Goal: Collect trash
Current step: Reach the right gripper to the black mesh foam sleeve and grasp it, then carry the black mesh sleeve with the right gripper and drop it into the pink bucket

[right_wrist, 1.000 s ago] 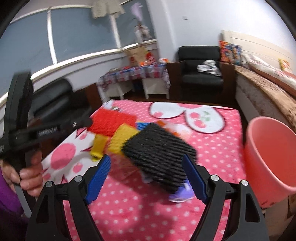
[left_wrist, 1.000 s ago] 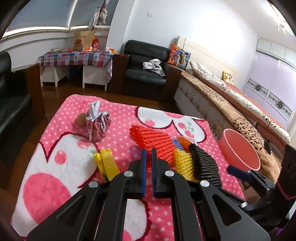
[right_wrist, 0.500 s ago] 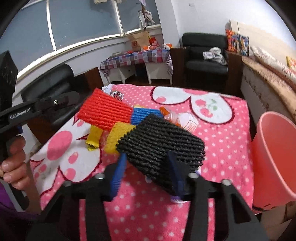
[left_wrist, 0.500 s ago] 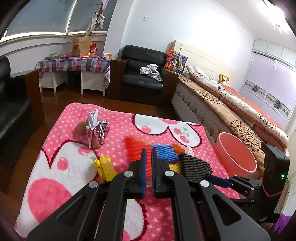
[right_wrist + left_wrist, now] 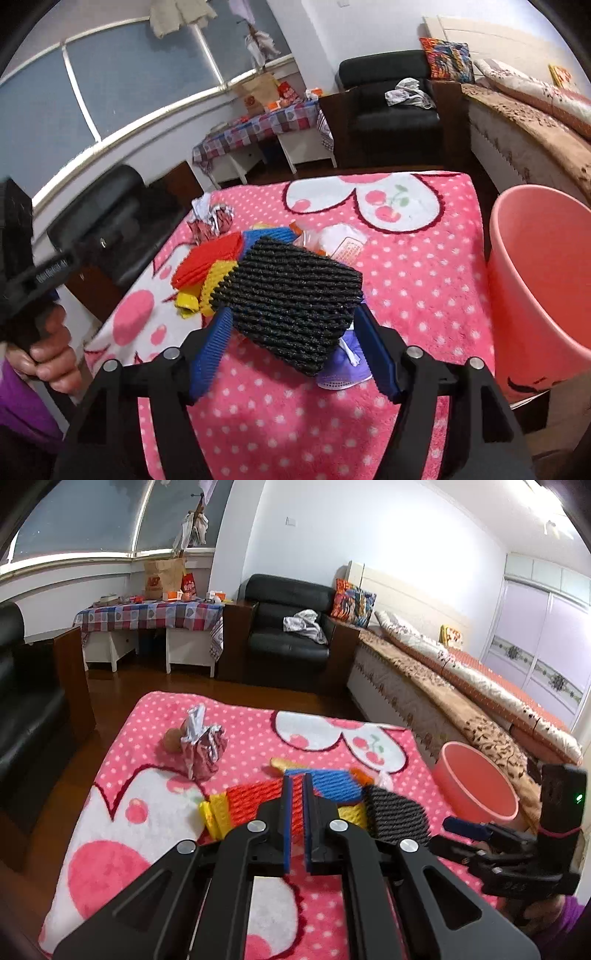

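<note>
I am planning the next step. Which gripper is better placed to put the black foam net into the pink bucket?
Right. The right gripper has the black foam net between its opening jaws, beside the pink bucket. The left gripper is shut and empty.

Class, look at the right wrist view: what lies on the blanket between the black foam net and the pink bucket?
Nothing: between the black foam net and the pink bucket only bare dotted pink blanket shows in the right wrist view.
</note>
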The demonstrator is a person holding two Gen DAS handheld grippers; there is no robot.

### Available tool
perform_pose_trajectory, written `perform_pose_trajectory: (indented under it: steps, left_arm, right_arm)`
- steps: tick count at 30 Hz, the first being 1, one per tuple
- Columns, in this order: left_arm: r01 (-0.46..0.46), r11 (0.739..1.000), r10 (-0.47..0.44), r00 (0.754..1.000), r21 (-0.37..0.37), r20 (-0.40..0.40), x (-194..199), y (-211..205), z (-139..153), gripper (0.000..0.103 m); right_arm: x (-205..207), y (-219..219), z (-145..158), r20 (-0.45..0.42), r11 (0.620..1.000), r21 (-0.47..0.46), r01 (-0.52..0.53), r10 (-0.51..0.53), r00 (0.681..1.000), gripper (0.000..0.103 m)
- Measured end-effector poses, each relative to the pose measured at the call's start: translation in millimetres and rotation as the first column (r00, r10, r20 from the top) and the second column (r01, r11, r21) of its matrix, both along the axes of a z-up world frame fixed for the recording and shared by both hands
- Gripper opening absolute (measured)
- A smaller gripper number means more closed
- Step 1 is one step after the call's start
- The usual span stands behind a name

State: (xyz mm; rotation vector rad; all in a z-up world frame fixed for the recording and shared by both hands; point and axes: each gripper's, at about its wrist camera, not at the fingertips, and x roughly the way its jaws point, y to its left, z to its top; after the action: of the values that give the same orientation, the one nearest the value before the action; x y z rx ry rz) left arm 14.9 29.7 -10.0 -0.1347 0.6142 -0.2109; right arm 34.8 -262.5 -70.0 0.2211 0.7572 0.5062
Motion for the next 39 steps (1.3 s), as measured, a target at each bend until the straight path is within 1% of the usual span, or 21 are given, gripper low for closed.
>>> perform_pose_trajectory:
  steps: [2,4,7,8,9,10,11,12,13,14,17,19,21,23,25,29,33,37,38,39]
  left_arm:
    - [-0.001,1.0,0.001,1.0,0.005,-0.012,0,2,-3,0.004]
    - [-0.003,1.0,0.003,1.0,0.005,-0.025,0,5,-7,0.004]
    - [-0.007,1.0,0.007,0.999,0.005,-0.041,0,7,-11,0.004]
    - [-0.004,1.0,0.004,0.999,0.005,-0.05,0,8,-13,0.004]
    - [0.001,1.0,-0.001,0.998,0.006,-0.061,1,8,-16,0.004]
    - [0.002,1.0,-0.002,0.998,0.011,-0.069,2,8,-18,0.006]
    - [0.003,1.0,-0.002,0.997,0.02,-0.083,4,8,-21,0.01]
    - [0.005,1.0,-0.003,0.996,0.02,-0.09,5,8,-22,0.02]
    - [0.005,1.0,-0.003,0.995,0.016,-0.098,7,9,-25,0.026]
    - [0.007,1.0,-0.006,0.995,0.011,-0.103,8,9,-27,0.028]
    - [0.025,1.0,-0.023,0.992,0.008,-0.122,11,7,-33,0.032]
    - [0.051,0.999,-0.051,0.989,-0.007,-0.142,13,2,-34,0.033]
    - [0.086,0.995,-0.092,0.984,-0.046,-0.153,14,-4,-32,0.033]
    - [0.103,0.992,-0.114,0.981,-0.073,-0.16,15,-10,-30,0.033]
    - [0.106,0.993,-0.115,0.978,-0.058,-0.173,19,-18,-31,0.033]
    - [0.095,0.995,-0.1,0.966,-0.032,-0.238,30,-33,-46,0.033]
    - [0.086,0.996,-0.077,0.961,0.023,-0.265,37,-47,-55,0.033]
    - [0.086,0.996,-0.076,0.96,0.025,-0.269,41,-56,-56,0.032]
    - [0.086,0.996,-0.077,0.962,0.024,-0.263,41,-58,-54,0.03]
    - [0.094,0.995,-0.083,0.964,0.034,-0.253,41,-62,-51,0.016]
  right_arm:
    - [-3,10,1,0.014,0.999,-0.037,-0.04,0.04,0.999,0.068]
    - [-5,28,1,0.045,0.989,-0.125,-0.082,0.088,0.995,0.068]
    - [-4,49,-4,0.088,0.961,-0.264,-0.084,0.111,0.99,0.068]
    - [-2,53,-5,0.088,0.953,-0.292,-0.084,0.115,0.989,0.068]
    - [1,56,-8,0.075,0.947,-0.308,-0.092,0.121,0.99,0.064]
    - [4,57,-10,0.06,0.946,-0.308,-0.098,0.123,0.991,0.056]
    - [6,55,-12,0.043,0.949,-0.299,-0.104,0.122,0.992,0.037]
    - [7,53,-13,0.035,0.952,-0.288,-0.104,0.119,0.992,0.026]
    - [8,48,-14,0.03,0.957,-0.271,-0.099,0.111,0.993,0.022]
    - [8,43,-13,0.029,0.965,-0.248,-0.09,0.1,0.995,0.012]
    - [9,30,-10,0.021,0.981,-0.181,-0.074,0.079,0.997,0.011]
    - [9,17,-5,0.006,0.993,-0.097,-0.066,0.067,0.998,0.011]
    - [8,8,-1,0.002,0.997,-0.053,-0.056,0.056,0.998,0.011]
    - [8,3,3,0.001,0.998,-0.036,-0.055,0.055,0.999,0.011]
    - [9,2,5,0.004,0.998,-0.035,-0.055,0.056,0.998,0.011]
    - [9,-1,7,-0.001,0.998,-0.015,-0.06,0.06,0.998,0.011]
    - [6,-10,11,0.0,0.998,0.02,-0.056,0.057,0.998,0.011]
    - [3,-24,20,0.025,0.998,0.041,-0.044,0.043,0.999,0.011]
    - [2,-28,22,0.028,0.998,0.046,-0.039,0.038,0.999,0.011]
    - [2,-32,25,0.033,0.998,0.052,-0.033,0.031,0.999,0.011]
